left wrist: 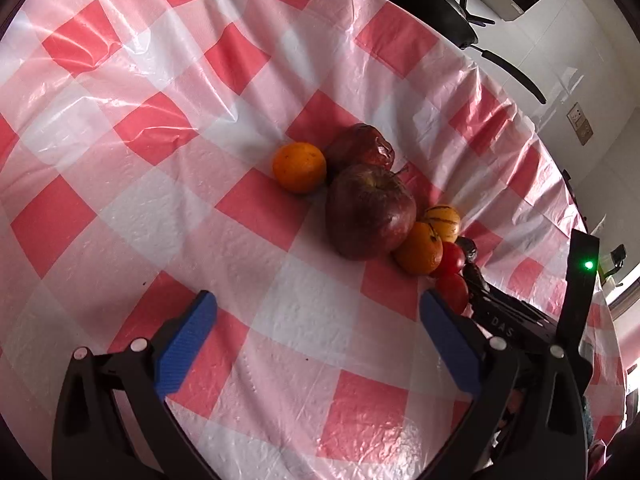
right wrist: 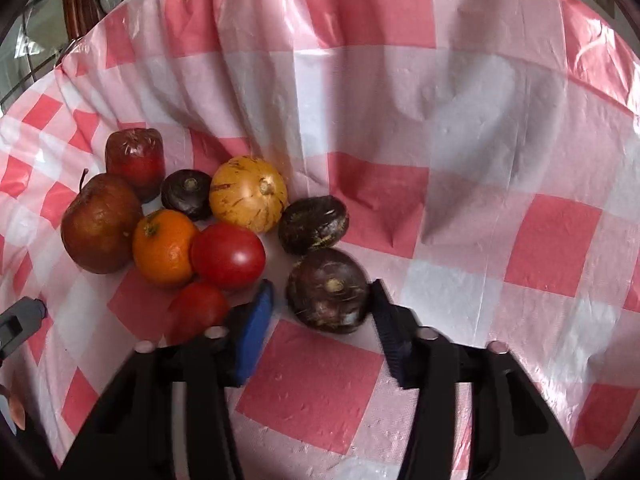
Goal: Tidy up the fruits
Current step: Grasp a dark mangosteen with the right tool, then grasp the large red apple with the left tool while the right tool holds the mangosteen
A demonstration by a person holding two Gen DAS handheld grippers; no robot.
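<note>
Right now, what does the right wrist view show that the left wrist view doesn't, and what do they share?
Only the right wrist view shows the three dark purple round fruits, one sitting between the right gripper's jaws, the right pad touching it, a gap on the left.

Only the left wrist view shows a second orange beside the far apple, the black pan, and the open left gripper.

Both share two apples, an orange, two tomatoes, the striped yellow fruit and the checked tablecloth.
</note>
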